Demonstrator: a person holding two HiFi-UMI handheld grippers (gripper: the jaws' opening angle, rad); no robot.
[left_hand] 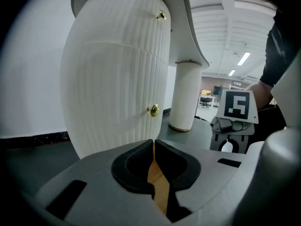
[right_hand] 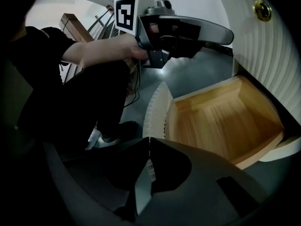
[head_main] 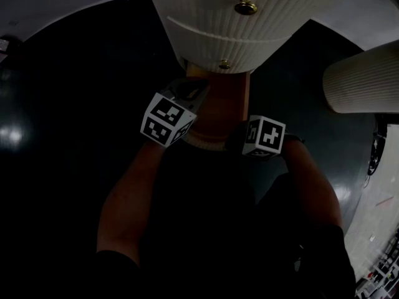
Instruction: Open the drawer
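Centrally, a white ribbed cabinet stands on a dark glossy floor, with a separate ribbed column off to its right. The cabinet's bottom drawer is pulled out toward the person, and its bare wooden inside is open to view. The drawer's curved white ribbed front is the part nearest the person.

The left gripper is held over the open drawer. Its fingers are together at the tips with nothing between them, and only a strip of the drawer's wood shows through the slit lower down. The right gripper hangs just outside the drawer front, its fingers likewise closed on nothing.

A brass knob sits on the upper drawer front, which is shut. A smaller second knob sits on the front below it, right above the open drawer.
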